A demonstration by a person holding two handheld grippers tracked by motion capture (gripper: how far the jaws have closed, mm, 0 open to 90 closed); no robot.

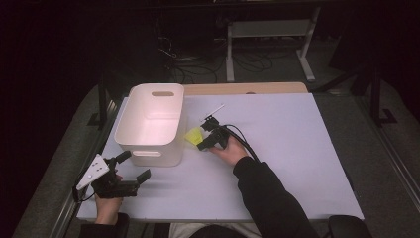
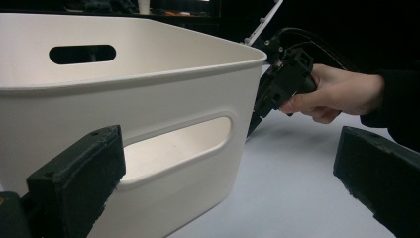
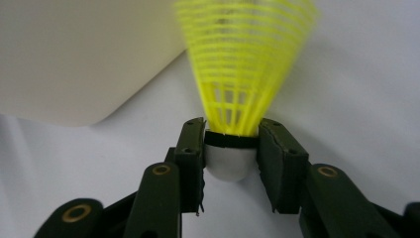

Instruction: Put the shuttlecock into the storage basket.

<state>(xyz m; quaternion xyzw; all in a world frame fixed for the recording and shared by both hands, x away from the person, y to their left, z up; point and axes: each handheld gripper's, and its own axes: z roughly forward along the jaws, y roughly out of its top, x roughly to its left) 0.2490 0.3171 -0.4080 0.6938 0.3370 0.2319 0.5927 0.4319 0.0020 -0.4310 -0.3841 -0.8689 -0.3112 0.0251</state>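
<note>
The yellow shuttlecock (image 3: 237,89) is clamped at its cork by the right hand-held gripper (image 3: 231,148), on the bench (image 1: 297,148) at the white bin's (image 1: 148,148) three o'clock; lifting and dropping in are judged outstanding. The left hand-held gripper (image 2: 223,183) is released.

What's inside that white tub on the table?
Nothing that shows: in the high view the white tub's pale floor looks bare. Its near wall hides the strip of floor closest to the person. The yellow shuttlecock is outside, beside it, pinched in the right gripper.
</note>
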